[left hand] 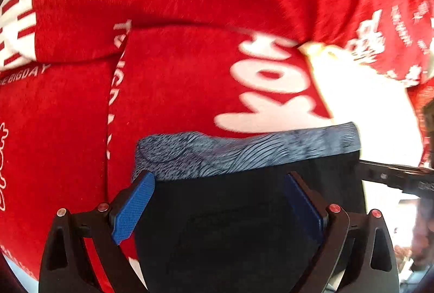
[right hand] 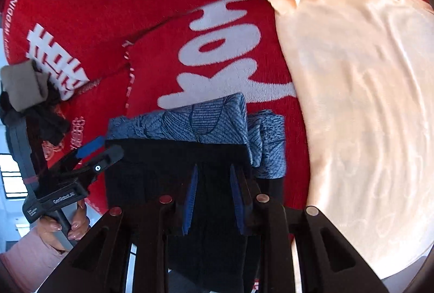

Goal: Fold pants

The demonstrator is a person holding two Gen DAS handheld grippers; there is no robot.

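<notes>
The pants [left hand: 244, 151] are black with a blue-grey leaf-patterned waistband and lie folded on a red blanket. My left gripper [left hand: 218, 179] is wide open, its blue pads [left hand: 133, 206] spread to either side of the black fabric just short of the waistband. In the right wrist view the pants [right hand: 190, 122] show the waistband folded over, with a second layer bunched at the right. My right gripper [right hand: 214, 169] has its jaws close together with black fabric pinched between them. The left gripper [right hand: 92, 150] touches the pants' left edge there.
A red blanket [right hand: 135, 8] with large white characters covers the surface. A peach cloth [right hand: 352, 103] lies spread at the right. A grey-beige folded item [right hand: 21, 86] and dark cloth sit at the far left. A person's hand [right hand: 67, 227] holds the left gripper's handle.
</notes>
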